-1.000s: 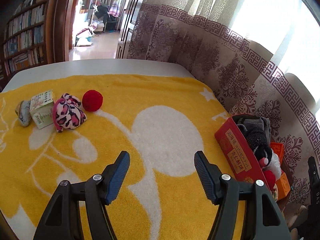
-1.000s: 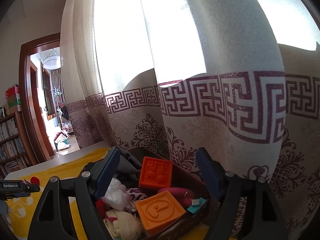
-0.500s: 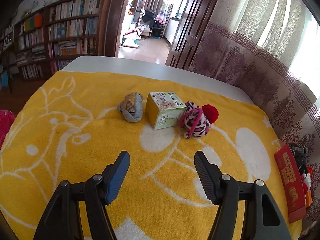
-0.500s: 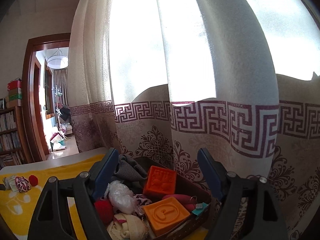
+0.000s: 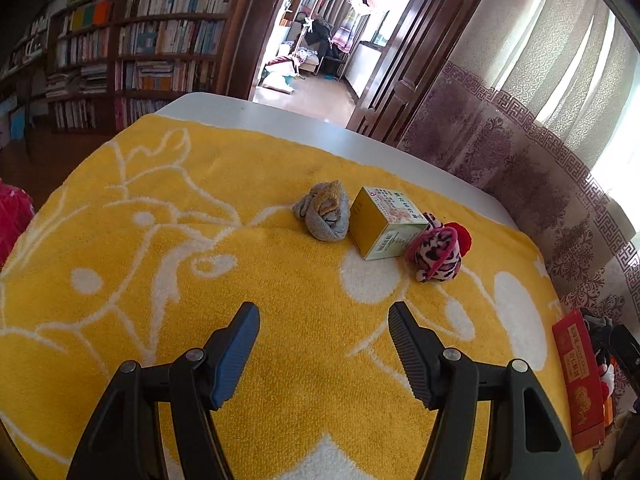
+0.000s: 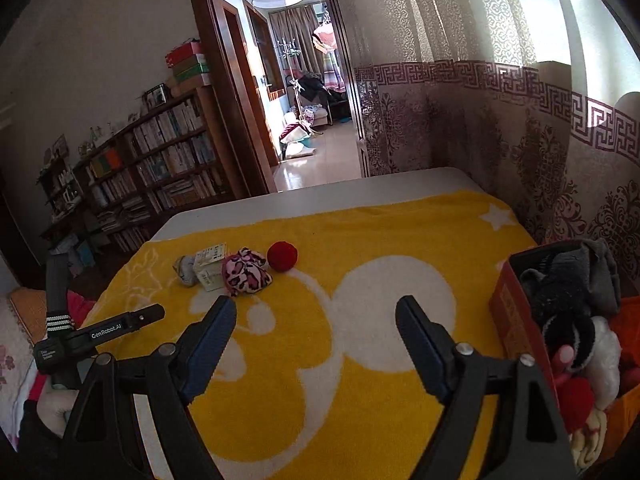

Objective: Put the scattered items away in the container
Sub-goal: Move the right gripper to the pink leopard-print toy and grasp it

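Four loose items lie in a row on the yellow blanket (image 5: 200, 280): a grey sock bundle (image 5: 324, 212), a yellow-green carton (image 5: 384, 224), a pink leopard-print bundle (image 5: 438, 250) and a red ball (image 5: 463, 236). My left gripper (image 5: 322, 320) hovers open and empty a short way in front of them. The red box container (image 6: 514, 316) stands at the blanket's right edge, full of soft toys, socks and orange blocks. My right gripper (image 6: 314, 312) is open and empty over the blanket, left of the container. The row of items, with the red ball (image 6: 282, 256), lies beyond it.
A patterned curtain (image 6: 540, 152) hangs close behind the container and along the table's right side. The white table edge (image 6: 320, 192) shows beyond the blanket. Bookshelves (image 5: 140, 52) and an open doorway (image 6: 296, 100) lie farther back. The left gripper's body (image 6: 100, 330) reaches in from the left.
The left gripper swung left, bringing the row of items ahead of it. The right gripper turned from above the container to face the blanket and the items.
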`<move>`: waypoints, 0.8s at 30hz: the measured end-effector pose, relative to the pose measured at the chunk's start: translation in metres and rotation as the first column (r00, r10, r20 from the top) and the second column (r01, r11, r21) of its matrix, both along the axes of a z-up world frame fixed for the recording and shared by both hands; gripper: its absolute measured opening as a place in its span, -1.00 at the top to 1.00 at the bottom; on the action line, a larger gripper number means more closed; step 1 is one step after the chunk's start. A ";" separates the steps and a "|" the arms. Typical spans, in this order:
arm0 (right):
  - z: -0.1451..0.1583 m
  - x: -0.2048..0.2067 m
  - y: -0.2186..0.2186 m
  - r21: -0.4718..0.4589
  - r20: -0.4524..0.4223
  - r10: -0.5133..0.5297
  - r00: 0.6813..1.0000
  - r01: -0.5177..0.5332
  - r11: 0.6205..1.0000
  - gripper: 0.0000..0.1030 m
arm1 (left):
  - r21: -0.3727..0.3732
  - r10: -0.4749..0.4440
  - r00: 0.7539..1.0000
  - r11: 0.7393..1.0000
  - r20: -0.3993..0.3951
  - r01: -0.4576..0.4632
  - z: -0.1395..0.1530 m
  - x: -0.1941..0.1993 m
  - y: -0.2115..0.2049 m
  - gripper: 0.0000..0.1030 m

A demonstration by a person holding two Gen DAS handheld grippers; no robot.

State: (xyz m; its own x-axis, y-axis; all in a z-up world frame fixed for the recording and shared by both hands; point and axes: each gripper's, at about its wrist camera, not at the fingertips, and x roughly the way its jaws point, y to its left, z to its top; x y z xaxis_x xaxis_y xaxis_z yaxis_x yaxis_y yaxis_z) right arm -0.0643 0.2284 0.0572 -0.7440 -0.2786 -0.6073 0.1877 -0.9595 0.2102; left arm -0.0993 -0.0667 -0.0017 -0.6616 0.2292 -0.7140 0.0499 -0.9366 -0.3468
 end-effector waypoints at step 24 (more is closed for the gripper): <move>-0.074 -0.118 -0.110 0.099 0.171 0.067 0.983 -0.085 0.991 -0.64 | 0.020 0.085 0.995 0.996 0.050 -0.086 -0.012 -0.008 -0.014 -0.33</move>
